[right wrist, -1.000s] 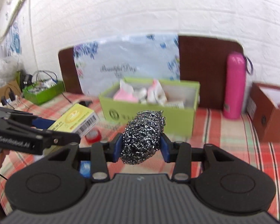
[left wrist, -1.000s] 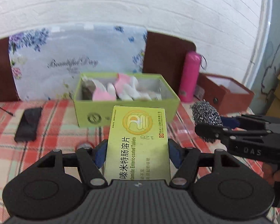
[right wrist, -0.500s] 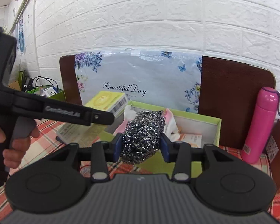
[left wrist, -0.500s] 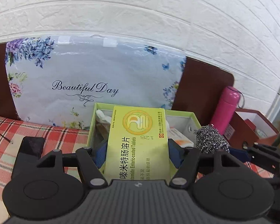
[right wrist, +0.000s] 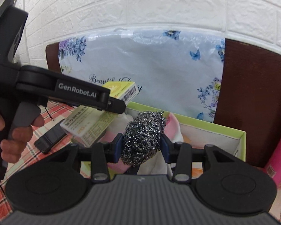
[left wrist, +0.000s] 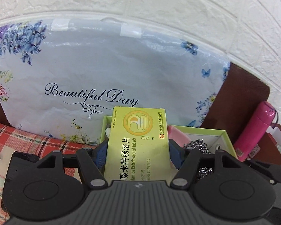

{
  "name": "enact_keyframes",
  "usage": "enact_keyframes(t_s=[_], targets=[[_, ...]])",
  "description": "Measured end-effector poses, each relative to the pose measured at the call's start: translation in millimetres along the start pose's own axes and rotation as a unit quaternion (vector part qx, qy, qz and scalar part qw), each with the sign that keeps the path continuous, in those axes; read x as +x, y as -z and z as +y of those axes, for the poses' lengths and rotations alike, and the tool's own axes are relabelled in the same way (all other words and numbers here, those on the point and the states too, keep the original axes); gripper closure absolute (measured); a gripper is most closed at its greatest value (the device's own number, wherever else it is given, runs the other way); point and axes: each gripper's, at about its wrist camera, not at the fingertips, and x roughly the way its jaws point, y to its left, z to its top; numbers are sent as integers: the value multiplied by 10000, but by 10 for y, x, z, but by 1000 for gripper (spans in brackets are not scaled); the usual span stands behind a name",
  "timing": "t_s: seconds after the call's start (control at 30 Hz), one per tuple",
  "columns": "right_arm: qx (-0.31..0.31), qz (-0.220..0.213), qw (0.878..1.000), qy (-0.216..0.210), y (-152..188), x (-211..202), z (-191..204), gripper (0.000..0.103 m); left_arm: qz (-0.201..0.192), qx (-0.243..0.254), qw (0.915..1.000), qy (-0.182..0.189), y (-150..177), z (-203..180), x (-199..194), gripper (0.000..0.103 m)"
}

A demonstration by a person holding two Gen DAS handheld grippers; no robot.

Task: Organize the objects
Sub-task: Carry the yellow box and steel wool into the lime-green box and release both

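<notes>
Tablet box (left wrist: 138, 142) clamped in left gripper (left wrist: 137, 150), long axis along the fingers, hanging over near-left corner of green box (right wrist: 241, 136). Steel scourer (right wrist: 143, 136) squeezed in right gripper (right wrist: 140, 146), above the same box toward its middle; right sits deeper over the opening. Box floor mostly hidden behind both loads; contents below unclear.

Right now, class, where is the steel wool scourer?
In the right wrist view, the steel wool scourer sits centre frame, clamped in the right gripper above the green box, right of the tablet box held by the left gripper.
</notes>
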Motion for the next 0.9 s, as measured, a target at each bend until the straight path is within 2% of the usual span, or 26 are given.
enact_keyframes(t_s=[0.17, 0.23, 0.27, 0.33, 0.47, 0.57, 0.7, 0.9], targets=[[0, 148, 9999, -10, 21, 264, -22, 61, 167, 20, 9998, -56, 18, 58, 267, 34], [-50, 246, 9997, -35, 52, 368, -15, 56, 102, 59, 9999, -106, 57, 75, 325, 33], [-90, 286, 9995, -43, 71, 407, -12, 53, 103, 102, 9999, -72, 76, 80, 351, 31], [-159, 306, 9994, -26, 110, 436, 2, 39, 182, 77, 9998, 7, 107, 103, 383, 30], [-244, 275, 9993, -11, 178, 421, 22, 25, 179, -79, 9997, 112, 162, 153, 379, 29], [-227, 236, 9995, 46, 190, 345, 17, 20, 217, -120, 9996, 105, 169, 156, 319, 29], [-206, -47, 9996, 204, 158, 106, 11, 5, 74, -123, 9999, -2, 156, 124, 105, 28], [-142, -358, 9988, 306, 143, -377, 40, 0, -191, -75, 9998, -59, 195, 35, -377, 26]])
